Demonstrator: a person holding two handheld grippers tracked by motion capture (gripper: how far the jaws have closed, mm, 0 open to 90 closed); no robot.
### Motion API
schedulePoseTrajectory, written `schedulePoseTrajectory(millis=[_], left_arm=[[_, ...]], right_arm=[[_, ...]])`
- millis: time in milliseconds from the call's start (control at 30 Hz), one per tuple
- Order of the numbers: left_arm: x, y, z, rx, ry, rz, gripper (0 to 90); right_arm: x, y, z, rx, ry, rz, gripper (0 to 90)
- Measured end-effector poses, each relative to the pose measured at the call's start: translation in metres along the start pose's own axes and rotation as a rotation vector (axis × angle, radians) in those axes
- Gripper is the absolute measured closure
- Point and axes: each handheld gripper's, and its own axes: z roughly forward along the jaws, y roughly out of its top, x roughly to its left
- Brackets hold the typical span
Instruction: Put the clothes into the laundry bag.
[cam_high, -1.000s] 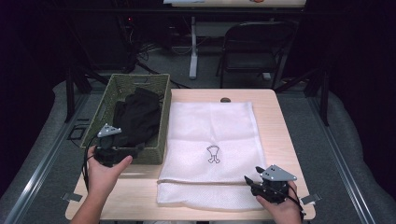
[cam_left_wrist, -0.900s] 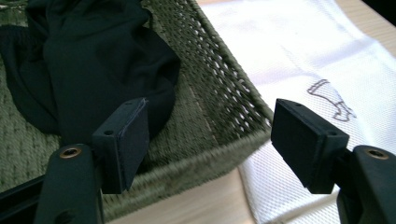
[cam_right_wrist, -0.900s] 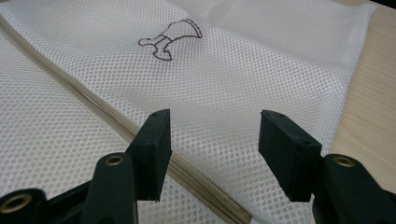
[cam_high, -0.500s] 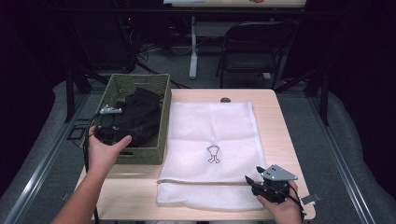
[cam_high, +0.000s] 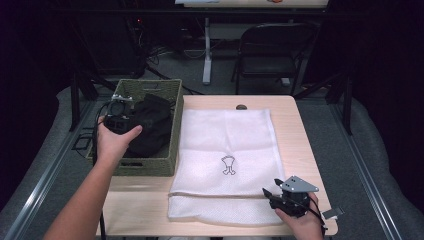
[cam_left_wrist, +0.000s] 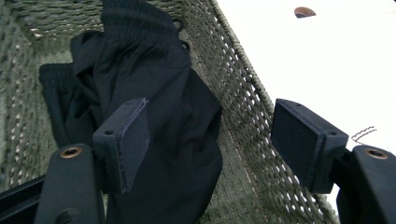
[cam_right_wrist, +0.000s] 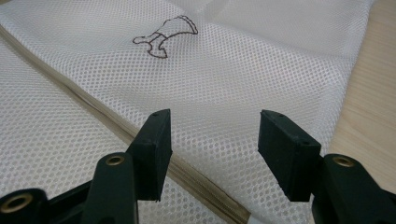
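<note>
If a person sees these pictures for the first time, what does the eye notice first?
The big white mesh bag spread flat over the table, with a small drawn figure at its middle. Left of it, a green basket holds black clothes; the open left tongs hover over them.

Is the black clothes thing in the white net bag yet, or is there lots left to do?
Not yet. Done so far: the white mesh bag is laid flat on the table. In hand: the left gripper hangs open over the black garment, which lies in the green basket, nothing gripped. The right gripper waits open at the bag's near edge. Probably left: grabbing the garment, opening the bag and putting it inside.
</note>
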Motion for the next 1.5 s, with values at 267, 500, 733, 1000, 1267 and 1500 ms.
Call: schedulePoseTrajectory(millis=[267,500,733,1000,1267,1500], left_arm=[[0.004,0.017,0.014,0.002,-0.001,-0.035,29.4],[0.009,0.024,0.028,0.031,0.041,-0.038,26.9],[0.022,0.028,0.036,0.054,0.061,-0.051,27.5],[0.034,0.028,0.045,0.046,0.032,-0.100,27.7],[0.041,0.027,0.061,0.086,0.042,-0.104,26.9],[0.039,0.025,0.077,0.118,0.057,-0.095,27.0]], right_arm=[[0.000,0.002,-0.005,-0.029,-0.013,0.003,44.0],[-0.002,0.001,-0.004,-0.028,-0.012,0.008,44.0],[-0.001,0.001,-0.003,-0.026,-0.008,0.006,43.9],[0.000,0.002,0.000,-0.027,-0.004,0.007,43.9],[-0.001,0.002,0.000,-0.030,0.007,0.016,43.9],[0.000,0.001,-0.001,-0.031,0.005,0.016,43.9]])
